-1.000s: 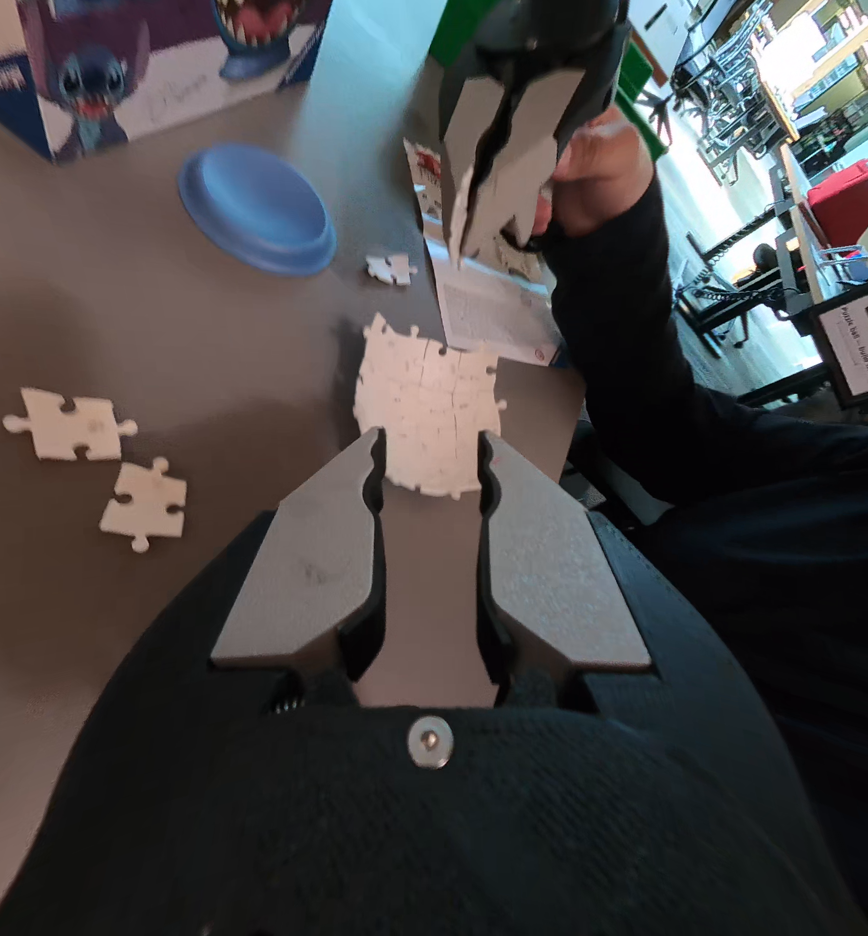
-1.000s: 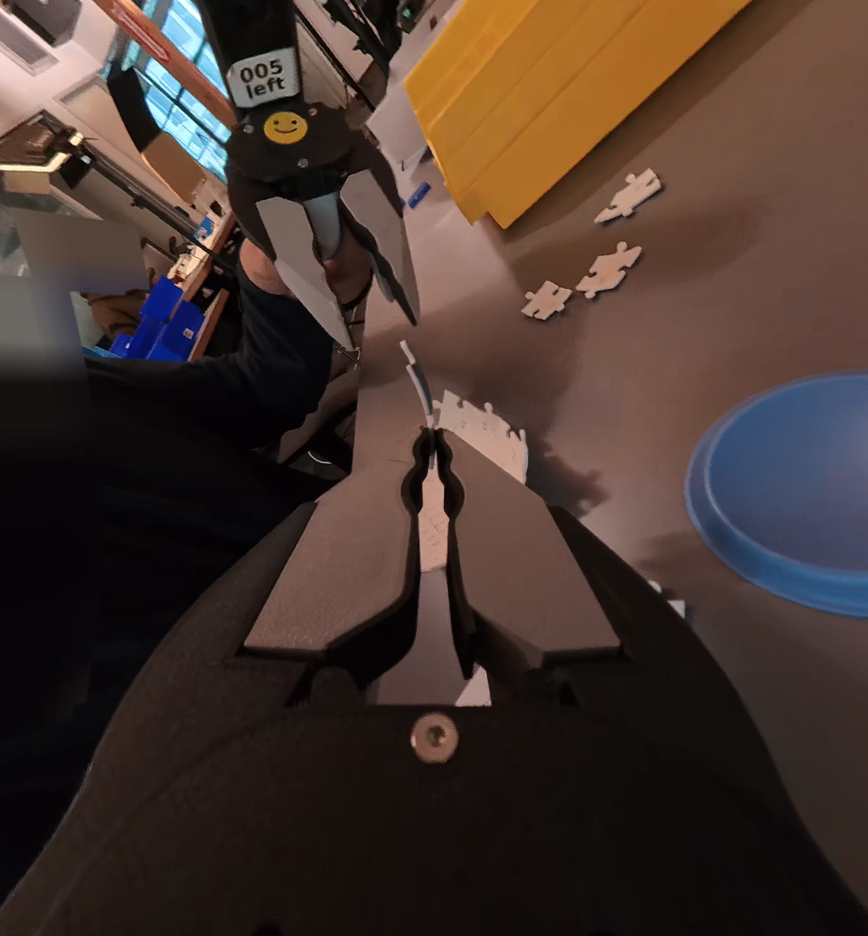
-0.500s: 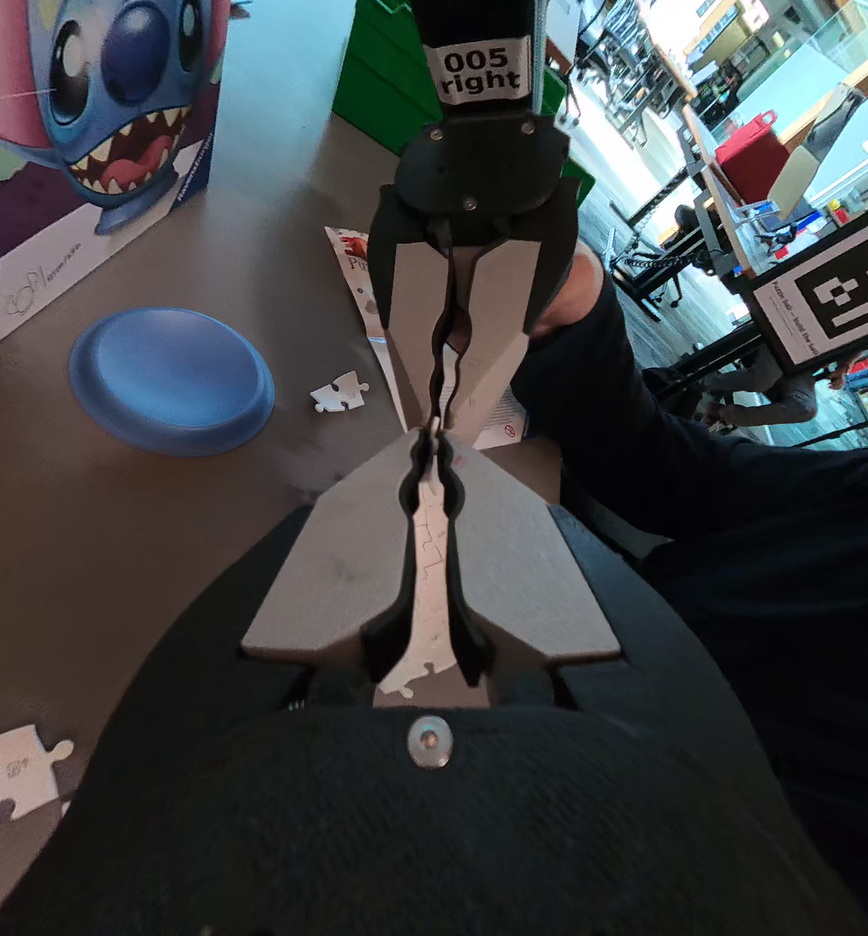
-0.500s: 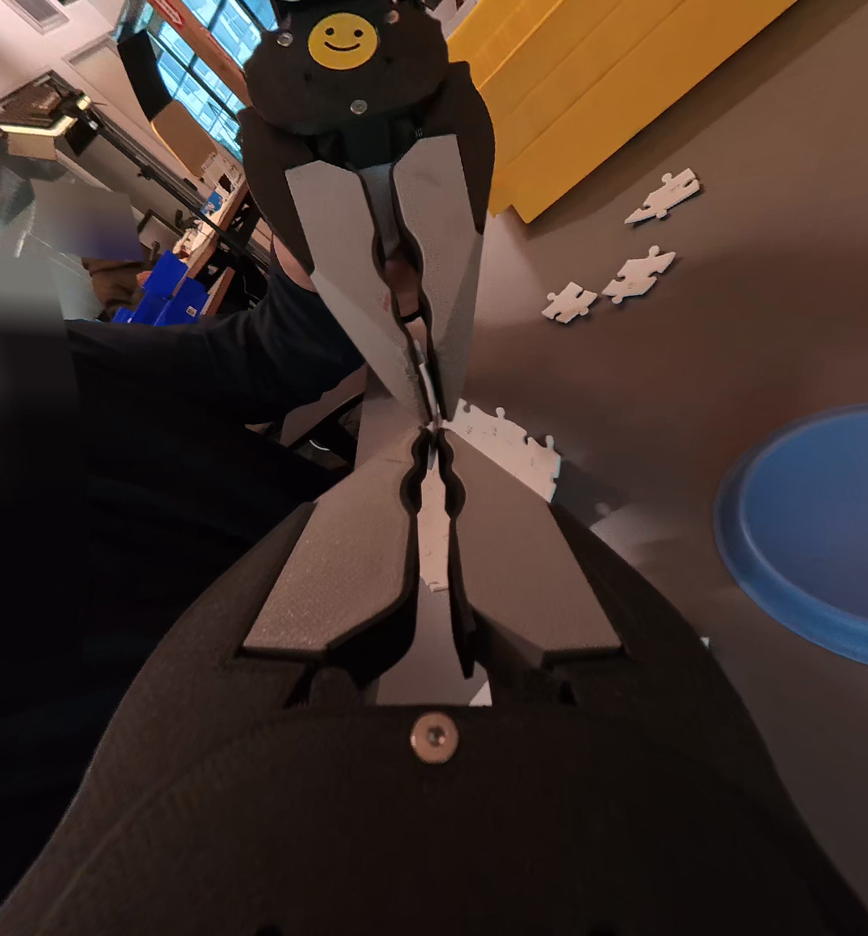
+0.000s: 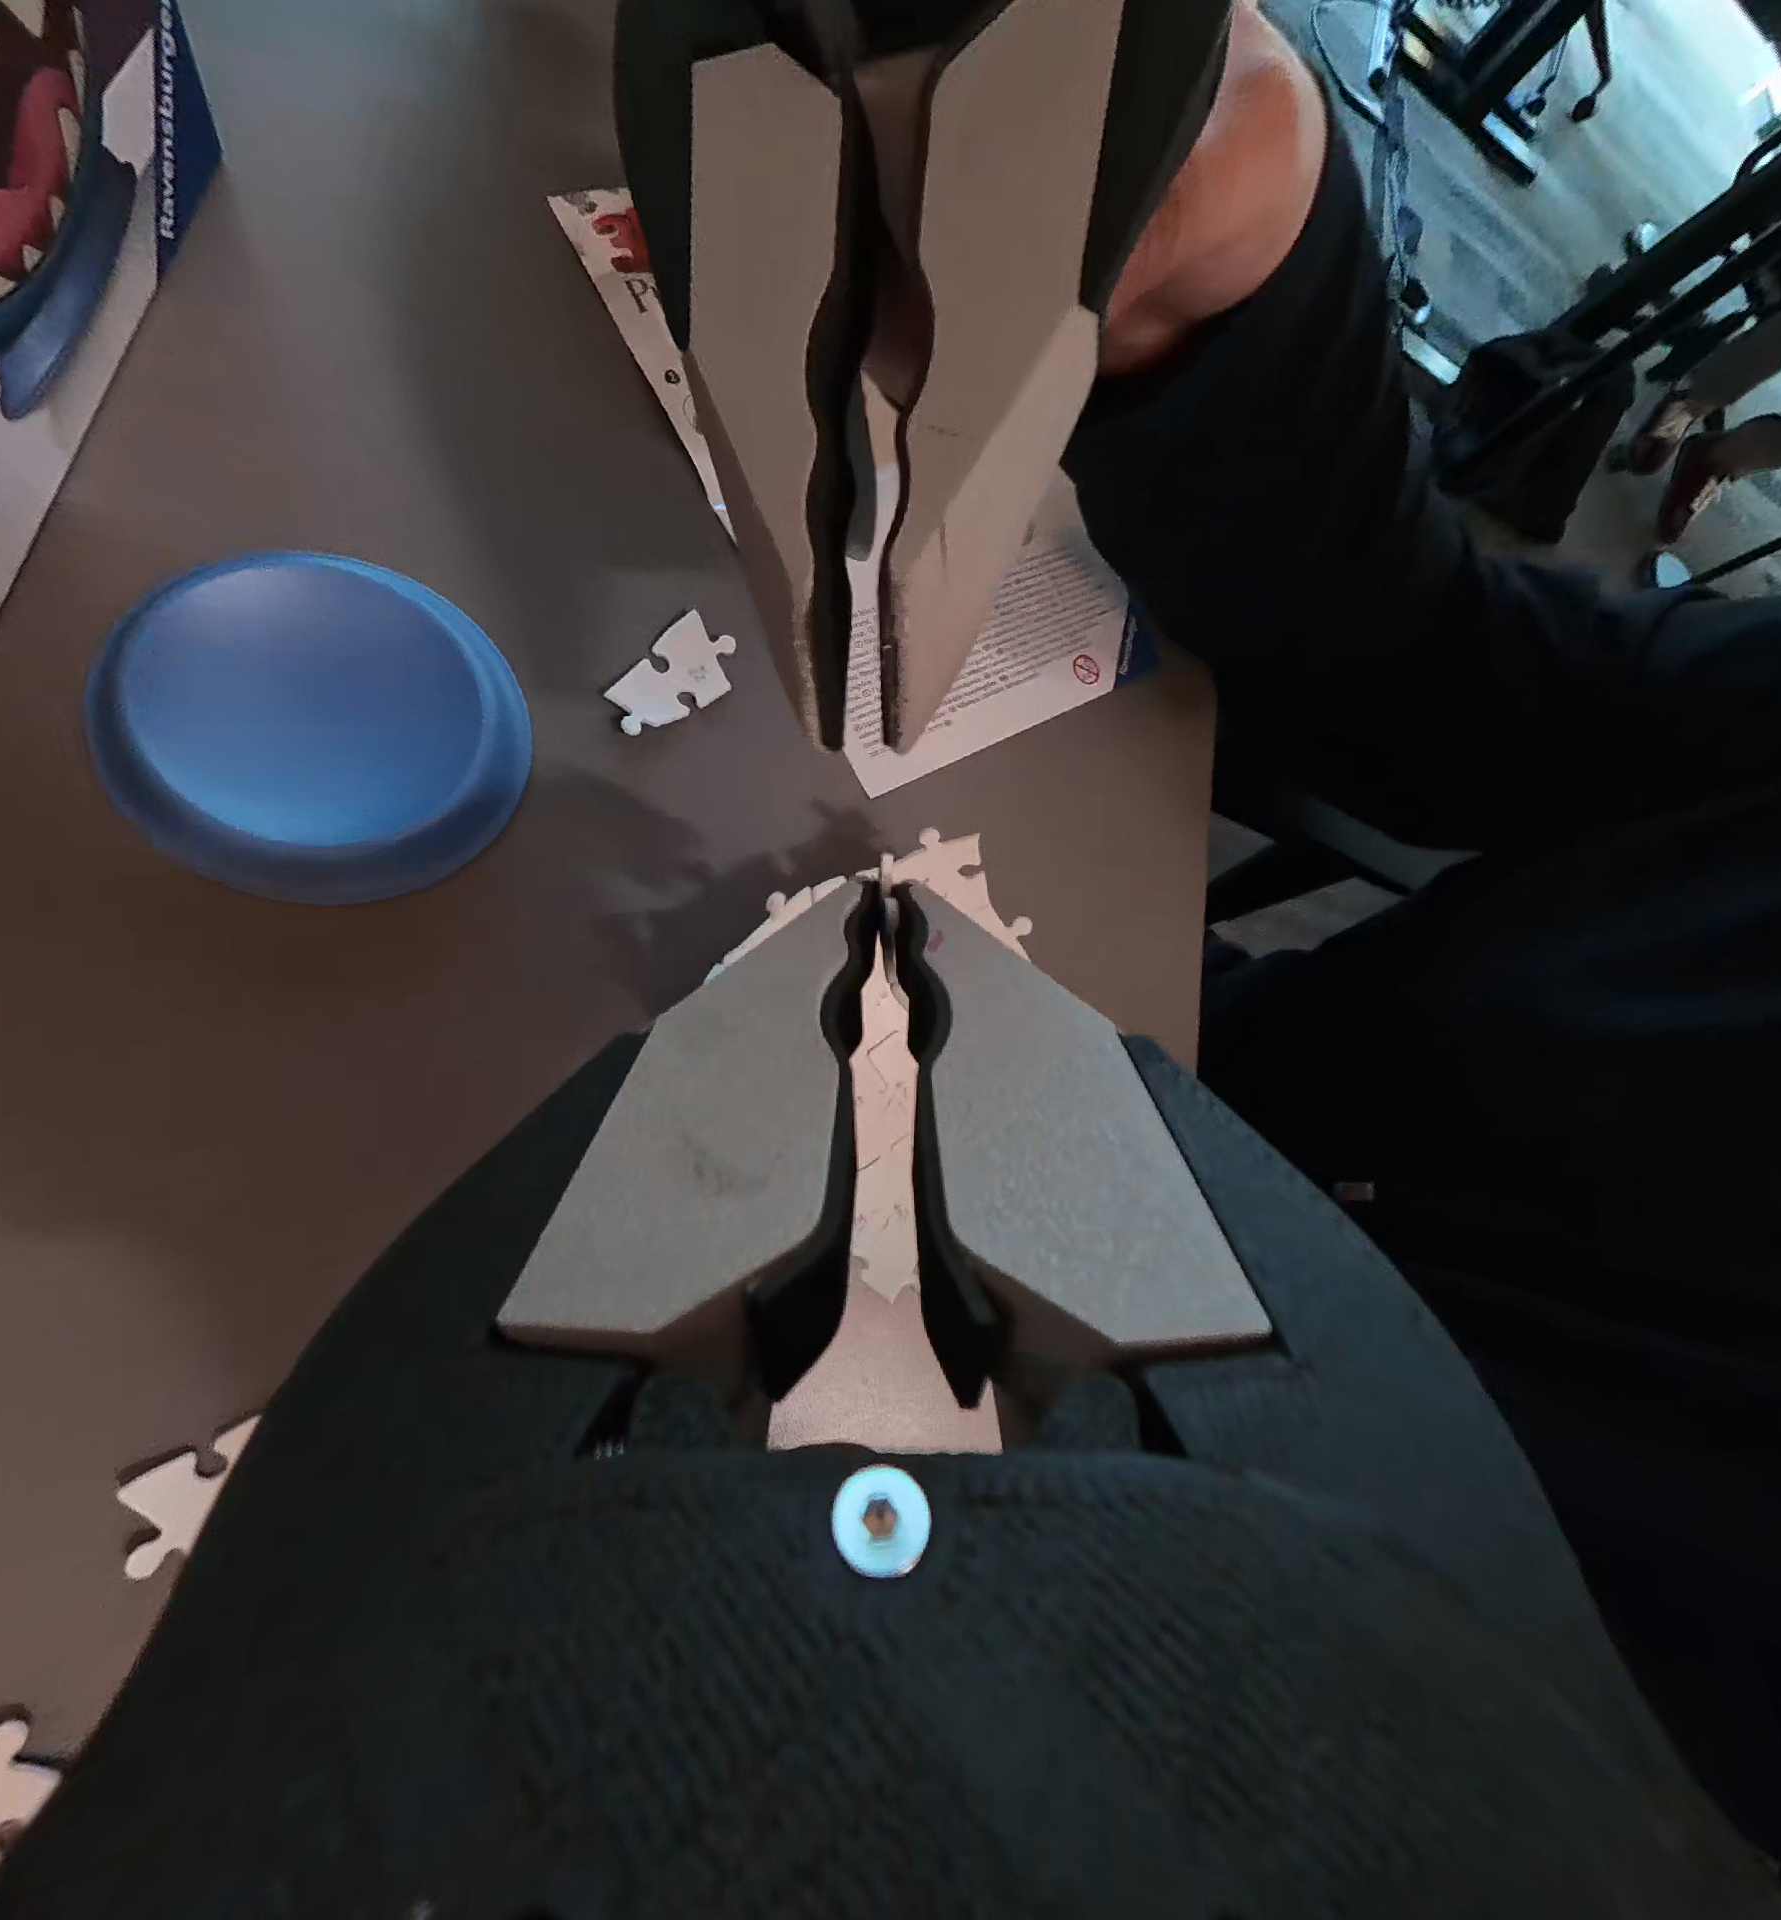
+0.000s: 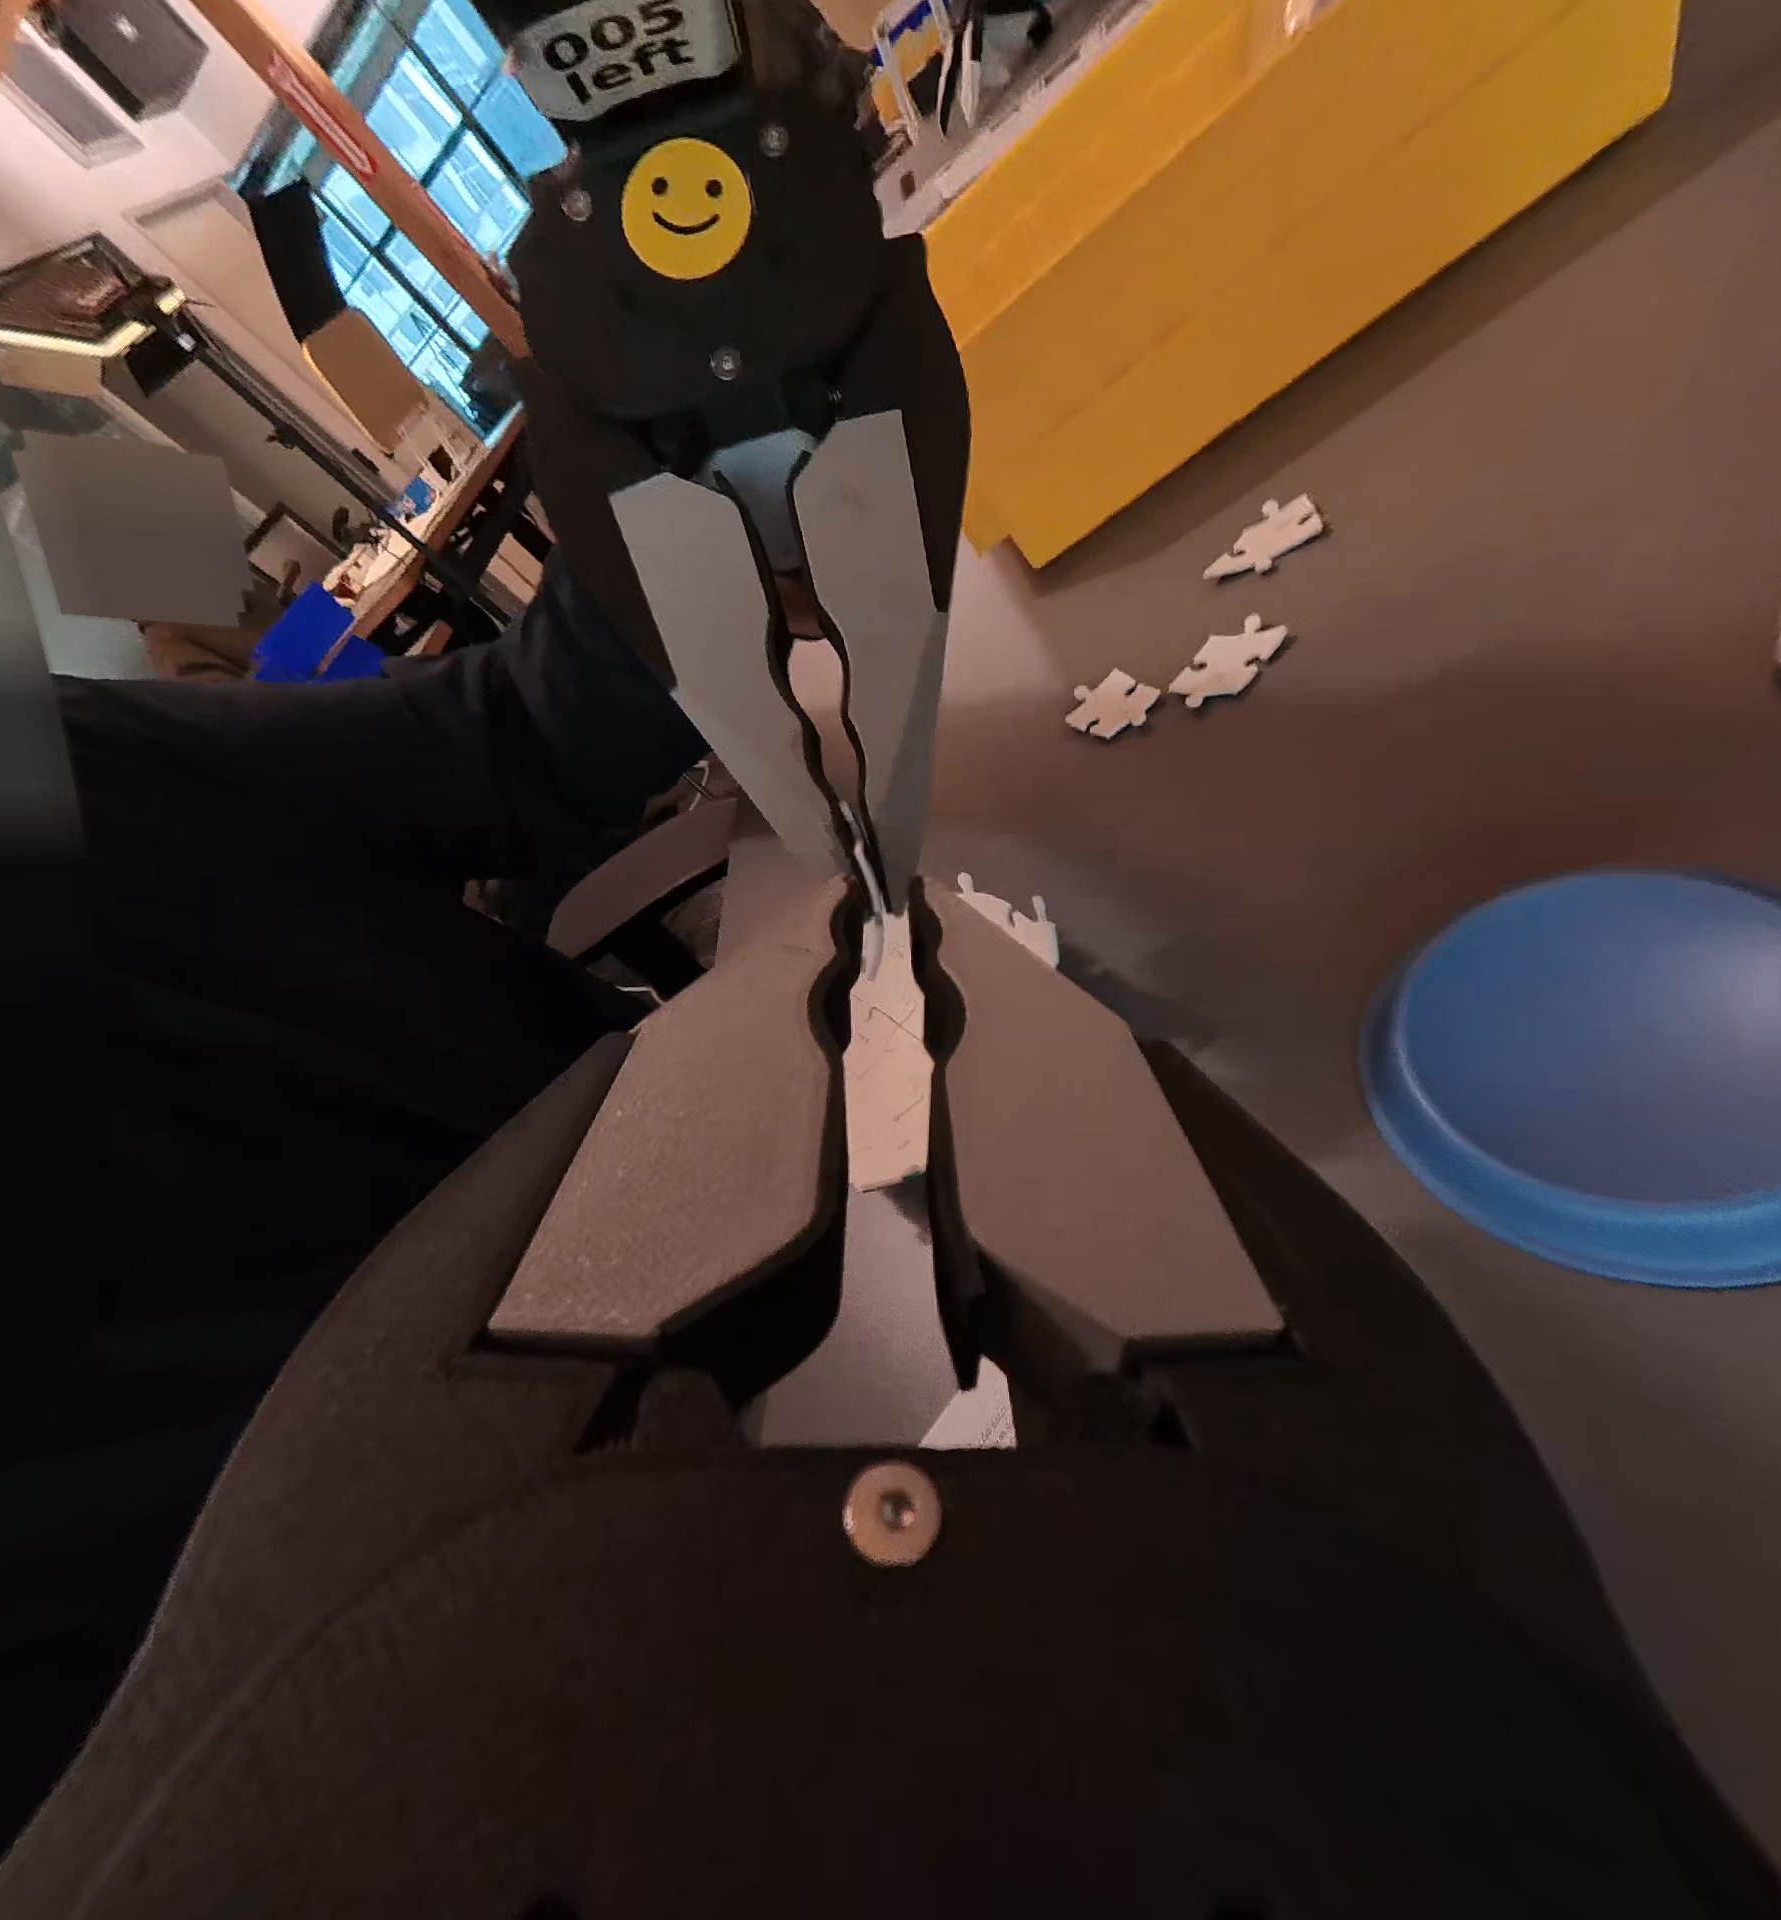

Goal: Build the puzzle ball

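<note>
My left gripper (image 5: 881,894) is shut, pinching a thin curved white puzzle piece (image 6: 870,904) at its tips. It comes down from above in the right wrist view (image 6: 865,852). My right gripper (image 6: 881,906) faces it tip to tip, its jaws parted by a narrow gap, and in the left wrist view (image 5: 858,732) that gap looks empty. The joined white puzzle section (image 5: 953,862) lies on the brown table under the left fingers, mostly hidden. Its tabs show beside the right finger (image 6: 1011,914).
A blue round dish (image 5: 304,727) sits on the left. A loose piece (image 5: 673,675) and a printed leaflet (image 5: 1021,644) lie under the right gripper. The puzzle box (image 5: 34,208) stands far left. More loose pieces (image 6: 1229,675) lie near a yellow bin (image 6: 1229,260). The table edge (image 5: 1203,831) is close. My two grippers' fingertips are within a few centimetres of each other.
The left gripper moved over the section and shut on the piece the right gripper held. The right jaws have since parted slightly and drawn back a little.
</note>
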The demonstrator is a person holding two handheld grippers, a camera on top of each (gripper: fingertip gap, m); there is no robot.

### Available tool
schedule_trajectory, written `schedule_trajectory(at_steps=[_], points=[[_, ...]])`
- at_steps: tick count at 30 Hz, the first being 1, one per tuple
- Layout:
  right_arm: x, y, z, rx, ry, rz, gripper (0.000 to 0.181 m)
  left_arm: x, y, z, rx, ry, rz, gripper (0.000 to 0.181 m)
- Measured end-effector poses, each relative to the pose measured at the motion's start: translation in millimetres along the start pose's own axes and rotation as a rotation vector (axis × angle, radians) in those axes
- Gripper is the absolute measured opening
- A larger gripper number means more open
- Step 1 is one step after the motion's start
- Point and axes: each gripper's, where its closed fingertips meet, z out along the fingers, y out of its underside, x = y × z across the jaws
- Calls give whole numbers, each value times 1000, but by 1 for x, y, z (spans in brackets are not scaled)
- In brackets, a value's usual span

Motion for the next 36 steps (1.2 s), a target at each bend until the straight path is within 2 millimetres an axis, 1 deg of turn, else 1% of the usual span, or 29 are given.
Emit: schedule_trajectory(at_steps=[2,10,18,25,30,36], points=[[-4,-1,3,-5,-7,-32,4,1,-1,1,3,-1,15,0],[-7,0,12,-25,4,-79,0,2,-5,4,24,19,8,0],[-6,-4,8,1,14,-86,0,3,-12,3,73,58,-26,0],[-7,-4,8,-5,18,-97,3,6,-11,3,78,78,-29,0],[-6,-5,8,1,14,-86,9,9,-12,2,93,106,-41,0],[-8,-5,9,-3,15,-104,10,8,-12,1,101,112,-48,0]])
